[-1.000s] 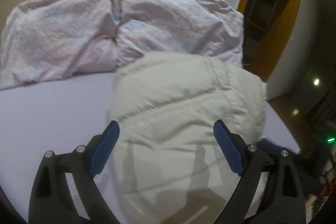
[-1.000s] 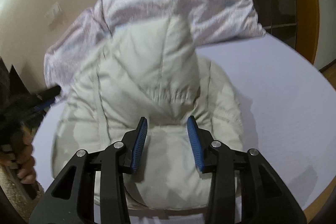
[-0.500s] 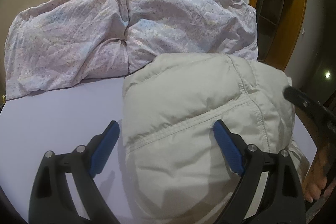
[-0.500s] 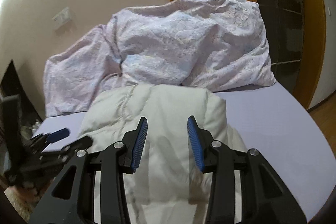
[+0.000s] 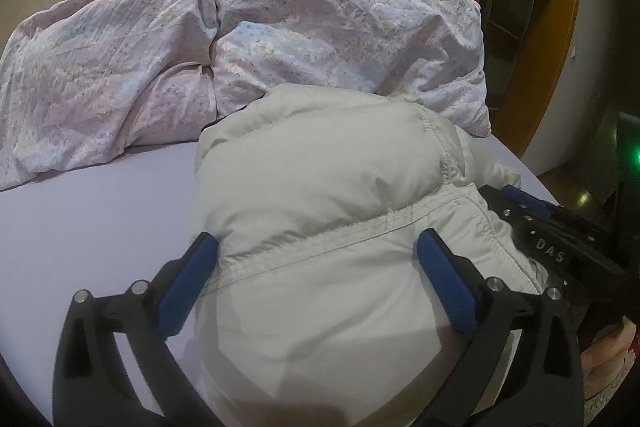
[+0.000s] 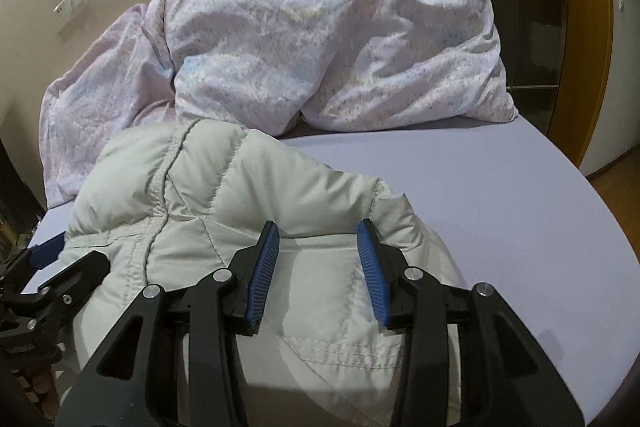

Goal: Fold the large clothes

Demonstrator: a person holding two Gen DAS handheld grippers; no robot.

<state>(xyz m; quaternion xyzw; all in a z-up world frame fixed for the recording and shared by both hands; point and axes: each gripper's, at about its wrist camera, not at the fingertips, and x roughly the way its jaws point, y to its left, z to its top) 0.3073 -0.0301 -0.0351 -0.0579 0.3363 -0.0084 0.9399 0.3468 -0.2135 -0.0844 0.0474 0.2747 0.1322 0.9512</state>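
A cream puffy quilted jacket lies folded into a thick bundle on the lilac bed sheet; it also shows in the right wrist view. My left gripper is open, its blue pads straddling the near part of the bundle. My right gripper is open over the bundle's right side, with nothing between its pads. Each gripper shows in the other's view, the right one at the bundle's right edge, the left one at its left edge.
A crumpled pale floral duvet is heaped along the far side of the bed against the wall, just behind the jacket. An orange-framed doorway and the bed's right edge lie to the right.
Both grippers have pulled back and tilted up from the jacket. The jacket has gone from lying spread with its hood showing to a compact folded bundle. The right gripper's jaws have widened.
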